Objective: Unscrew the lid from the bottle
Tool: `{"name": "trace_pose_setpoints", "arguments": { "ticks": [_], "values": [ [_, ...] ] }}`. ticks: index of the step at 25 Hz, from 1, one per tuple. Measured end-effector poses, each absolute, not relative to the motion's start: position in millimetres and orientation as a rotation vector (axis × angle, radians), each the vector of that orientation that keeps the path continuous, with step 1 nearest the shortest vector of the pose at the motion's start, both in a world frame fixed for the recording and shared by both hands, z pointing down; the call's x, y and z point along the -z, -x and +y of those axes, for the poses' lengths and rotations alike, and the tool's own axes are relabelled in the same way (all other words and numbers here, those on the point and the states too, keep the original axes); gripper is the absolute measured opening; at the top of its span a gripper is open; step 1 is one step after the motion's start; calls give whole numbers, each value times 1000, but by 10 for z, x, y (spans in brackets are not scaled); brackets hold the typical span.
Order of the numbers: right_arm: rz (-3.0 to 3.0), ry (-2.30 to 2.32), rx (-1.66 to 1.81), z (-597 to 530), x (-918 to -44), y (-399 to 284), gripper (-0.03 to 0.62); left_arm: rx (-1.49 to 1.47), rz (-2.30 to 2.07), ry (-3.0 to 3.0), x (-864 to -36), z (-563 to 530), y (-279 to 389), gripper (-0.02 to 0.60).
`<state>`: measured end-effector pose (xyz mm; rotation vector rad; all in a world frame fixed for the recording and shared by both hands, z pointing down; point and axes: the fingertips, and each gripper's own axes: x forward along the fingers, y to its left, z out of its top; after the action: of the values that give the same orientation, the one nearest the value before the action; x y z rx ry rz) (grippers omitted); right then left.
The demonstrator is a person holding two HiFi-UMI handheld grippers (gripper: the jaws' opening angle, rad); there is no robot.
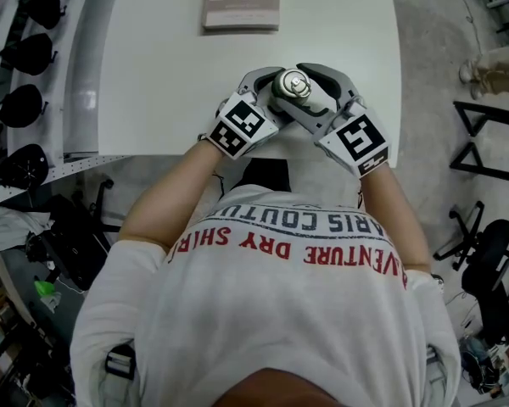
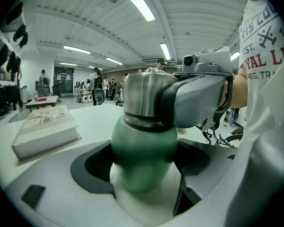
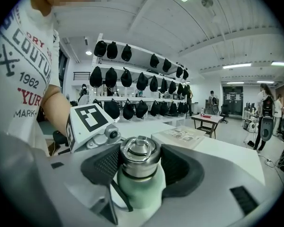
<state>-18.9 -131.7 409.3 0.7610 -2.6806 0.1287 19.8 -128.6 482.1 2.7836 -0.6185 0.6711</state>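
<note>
Centre frame, left gripper [image 2: 143, 169] clamps the likely slick, rigid bottle [image 2: 144, 141] body, right gripper [image 3: 139, 167] bites its steel lid [image 1: 293, 84]

White table [image 1: 161, 83] — one book [image 1: 241, 0] flat at far edge, nr middle, cover up

T-shirt [image 3: 20, 72] print: "COUTU", "1962", "MARK"; left gripper view: "EST.", "REG. TRA".

Shiny metal lid [image 3: 138, 157], matt bottle [image 2: 144, 150], smooth glossy table [image 1: 170, 75]
</note>
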Motion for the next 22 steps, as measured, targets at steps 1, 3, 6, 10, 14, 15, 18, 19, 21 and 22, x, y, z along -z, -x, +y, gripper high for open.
{"name": "trace_pose_setpoints", "arguments": {
  "ticks": [1,3,6,10,14,15,18,19,21,22],
  "values": [
    [-2683,-740,-122,-1316,-4093,194,264,-673,-594,-2794,-4820,-1284,-197,385],
    [-2691,-694,-113,-1307,-4094,204,262,-677,-533,-2818,-4820,-1272,-194,385],
    [-2699,-613,-101,-1279,-4102,217,262,-704,-425,-2845,-4831,-1238,-191,385],
    [-2692,-493,-50,-1256,-4106,243,262,-746,-285,-2872,-4836,-1211,-177,385],
    [-2682,-376,-16,-1222,-4103,271,262,-782,-149,-2888,-4836,-1167,-172,385],
    [-2680,-352,-12,-1215,-4103,279,262,-788,-113,-2890,-4838,-1155,-170,385],
    [-2675,-292,-1,-1205,-4104,296,262,-813,-13,-2893,-4847,-1133,-161,385],
    [-2673,-275,2,-1201,-4106,297,264,-824,15,-2892,-4851,-1126,-161,385],
    [-2665,-242,10,-1195,-4109,298,262,-849,67,-2888,-4858,-1114,-161,385],
    [-2660,-226,14,-1192,-4110,300,262,-863,91,-2885,-4861,-1109,-159,385]
  ]
}}
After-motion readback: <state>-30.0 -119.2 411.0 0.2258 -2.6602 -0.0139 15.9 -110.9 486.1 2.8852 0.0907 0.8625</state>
